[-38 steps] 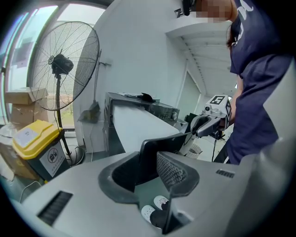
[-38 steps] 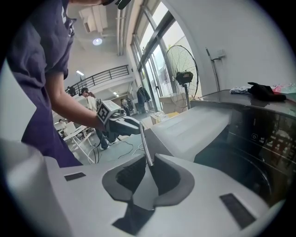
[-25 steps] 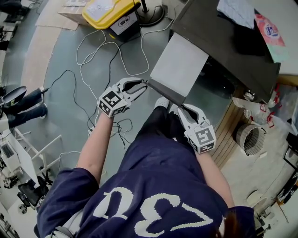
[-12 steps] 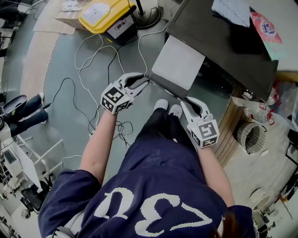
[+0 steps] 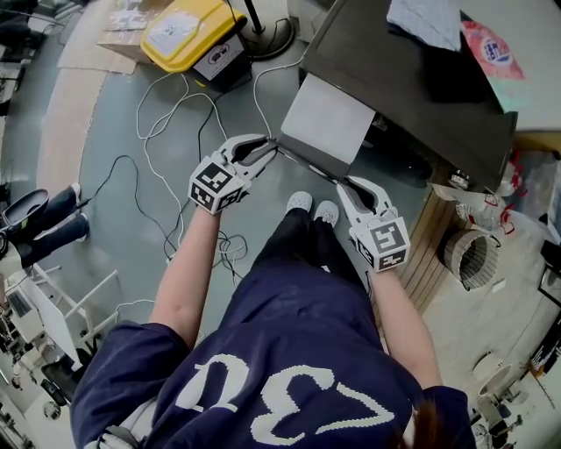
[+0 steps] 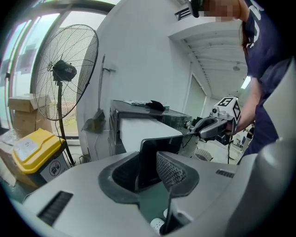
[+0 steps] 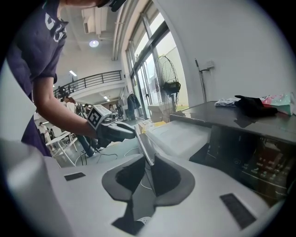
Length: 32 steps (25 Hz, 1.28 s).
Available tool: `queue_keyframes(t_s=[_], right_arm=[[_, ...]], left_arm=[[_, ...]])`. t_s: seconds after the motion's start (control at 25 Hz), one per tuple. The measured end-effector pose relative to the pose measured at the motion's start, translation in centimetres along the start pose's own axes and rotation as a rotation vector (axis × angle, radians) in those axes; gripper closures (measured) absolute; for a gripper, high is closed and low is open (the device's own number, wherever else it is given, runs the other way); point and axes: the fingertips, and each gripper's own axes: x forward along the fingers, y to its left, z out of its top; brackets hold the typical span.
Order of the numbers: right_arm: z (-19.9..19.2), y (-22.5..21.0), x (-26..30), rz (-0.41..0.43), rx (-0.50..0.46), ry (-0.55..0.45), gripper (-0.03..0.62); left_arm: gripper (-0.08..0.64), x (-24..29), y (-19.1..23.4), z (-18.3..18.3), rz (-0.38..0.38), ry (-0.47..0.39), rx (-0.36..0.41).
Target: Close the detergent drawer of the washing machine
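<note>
The detergent drawer (image 5: 326, 123) is a white box standing out from the dark washing machine (image 5: 394, 70). Its dark front panel (image 5: 307, 165) faces me. My left gripper (image 5: 267, 151) is shut on the panel's left end, and the panel (image 6: 150, 157) sits between its pads in the left gripper view. My right gripper (image 5: 348, 186) is shut on the panel's right end; the thin panel edge (image 7: 145, 148) runs up from between its jaws. Each gripper view shows the other gripper at the far end: the right one (image 6: 208, 127) and the left one (image 7: 118, 132).
A yellow box (image 5: 180, 26) and a fan base (image 5: 267, 31) stand on the floor behind loose cables (image 5: 166, 114). Cloths (image 5: 425, 17) lie on the machine's top. A wire basket (image 5: 473, 259) stands at the right. My shoes (image 5: 311, 206) are just below the drawer.
The drawer has slid partway back into the machine, so less of its white top shows. Both grippers moved with the front panel toward the machine, still holding it.
</note>
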Motion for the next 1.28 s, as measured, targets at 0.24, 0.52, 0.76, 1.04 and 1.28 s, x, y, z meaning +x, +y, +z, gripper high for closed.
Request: queue_keyframes(t_s=[0.24,0.52,0.76,1.04,1.28], right_arm=[[0.1,-1.1,0.5,-0.012,0.014,-0.006,0.514],[0.7,-3.3,0.8,-0.036,0.037,-0.020,0.511],[1.3,-5.2,1.4,-0.055,0.041,-0.040,0.508],[2.3,-7.4,2.2,-0.093,0.052,-0.055,0.505],[3.4,-9.9,3.0,-0.143,0.056,-0.074,0.500]], left_arm=[[0.431,1.0,0.6,0.2,0.014,0.014,-0.004],[0.430,2.8,1.5,1.3,0.041,0.002,-0.020],[0.428,4.3,2.5,2.2,0.051,0.005,-0.011],[0.428,6.0,3.9,3.4,0.073,0.001,-0.007],[0.428,7.9,5.5,4.8,0.094,-0.005,0.002]])
